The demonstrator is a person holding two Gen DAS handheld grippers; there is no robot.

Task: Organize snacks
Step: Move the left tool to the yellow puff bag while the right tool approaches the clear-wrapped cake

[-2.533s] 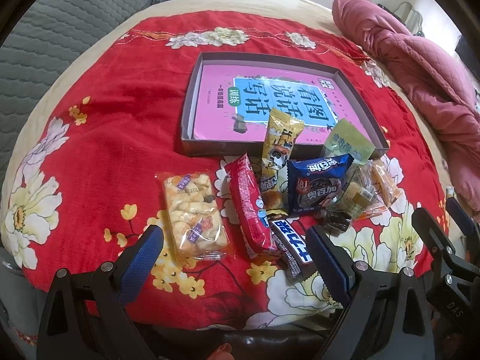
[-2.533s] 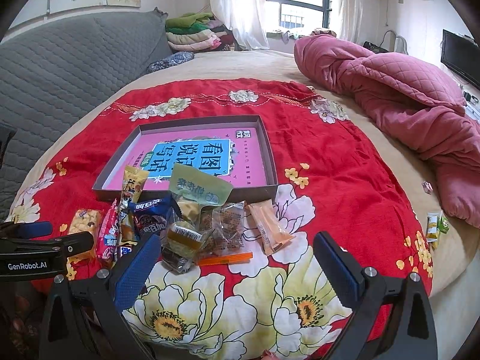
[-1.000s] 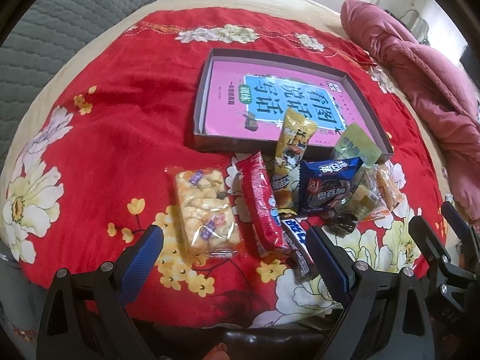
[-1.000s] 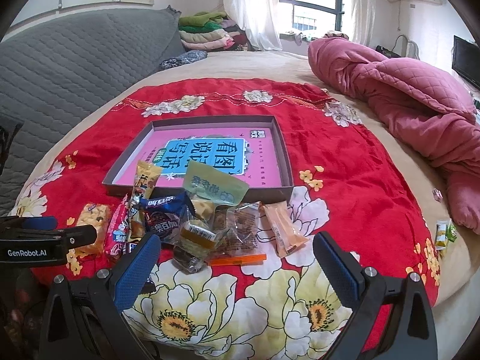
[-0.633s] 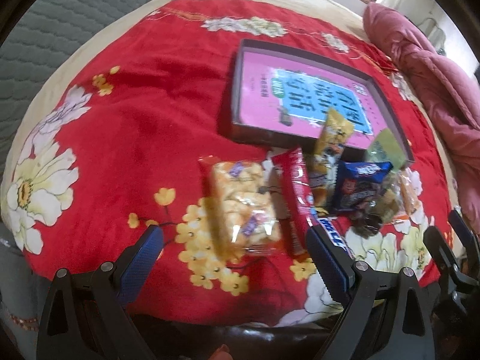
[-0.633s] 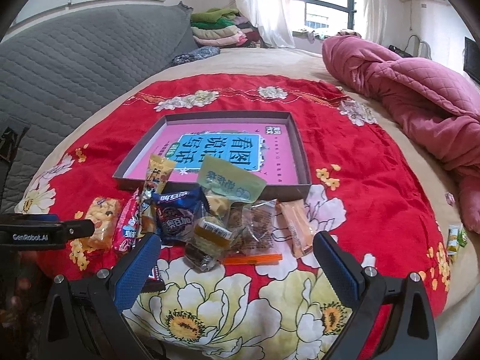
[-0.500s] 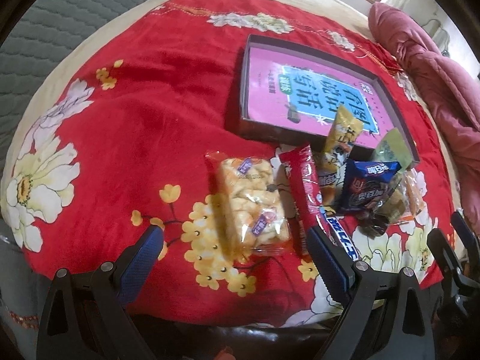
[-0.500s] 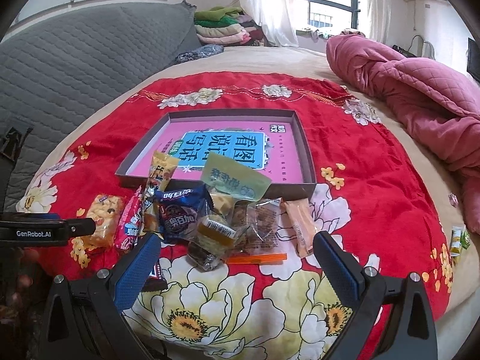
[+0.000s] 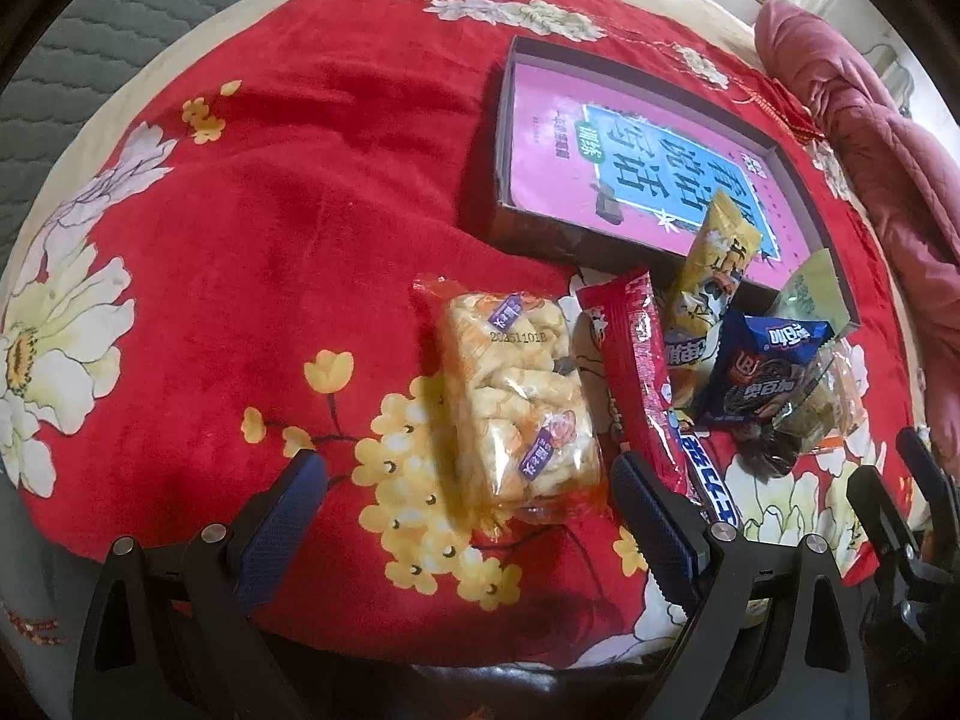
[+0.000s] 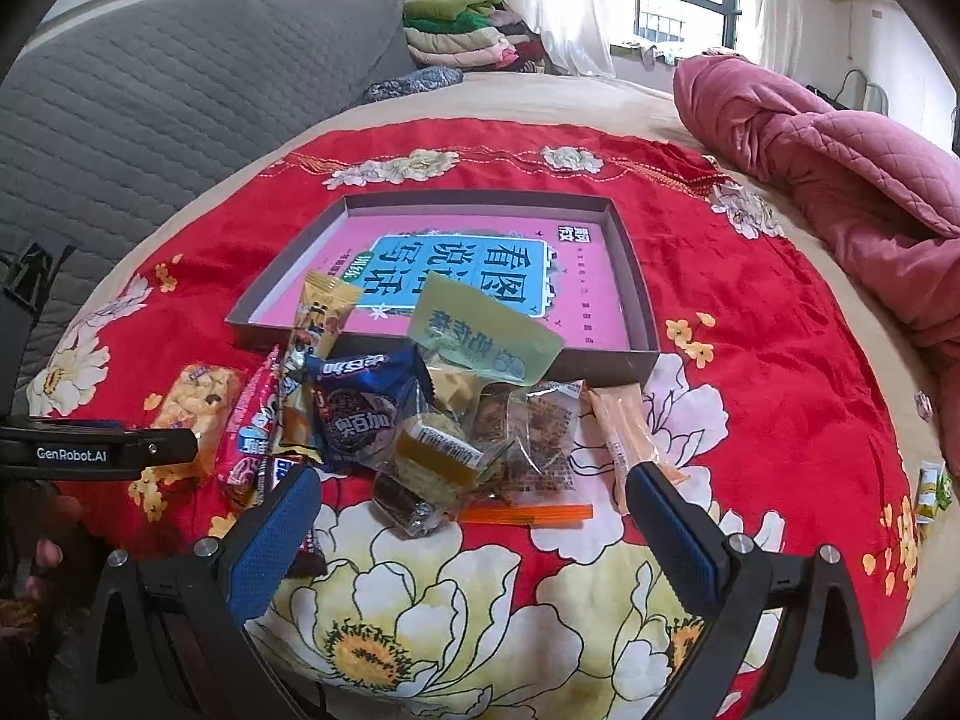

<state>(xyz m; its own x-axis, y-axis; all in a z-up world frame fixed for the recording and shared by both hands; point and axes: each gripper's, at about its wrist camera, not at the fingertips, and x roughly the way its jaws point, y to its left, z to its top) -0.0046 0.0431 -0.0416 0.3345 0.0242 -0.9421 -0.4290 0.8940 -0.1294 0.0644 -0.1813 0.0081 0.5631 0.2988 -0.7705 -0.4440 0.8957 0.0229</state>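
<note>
A pile of snacks lies on a red flowered blanket point(image 9: 288, 192) in front of a shallow pink-bottomed box point(image 9: 558, 120). In the left wrist view a clear pack of yellow puffs point(image 9: 516, 396) lies between my open left gripper's point(image 9: 468, 510) fingers, beside a red bar point(image 9: 639, 372), a yellow packet point(image 9: 714, 264) and a blue cookie pack point(image 9: 762, 378). My right gripper point(image 10: 468, 516) is open and empty, just short of the pile: blue cookie pack point(image 10: 354, 414), green packet point(image 10: 480, 342), orange wafer point(image 10: 624, 432). The box also shows in the right wrist view point(image 10: 630, 276).
A pink quilt point(image 10: 840, 168) is heaped at the right of the bed. A grey padded headboard point(image 10: 150, 90) stands at the left. Small green packets point(image 10: 930, 492) lie near the bed's right edge. Folded clothes point(image 10: 462, 30) are stacked at the back.
My left gripper has swung left and closer, so the yellow puff pack now sits between its fingers. My right gripper has edged closer to the pile. Both stay open.
</note>
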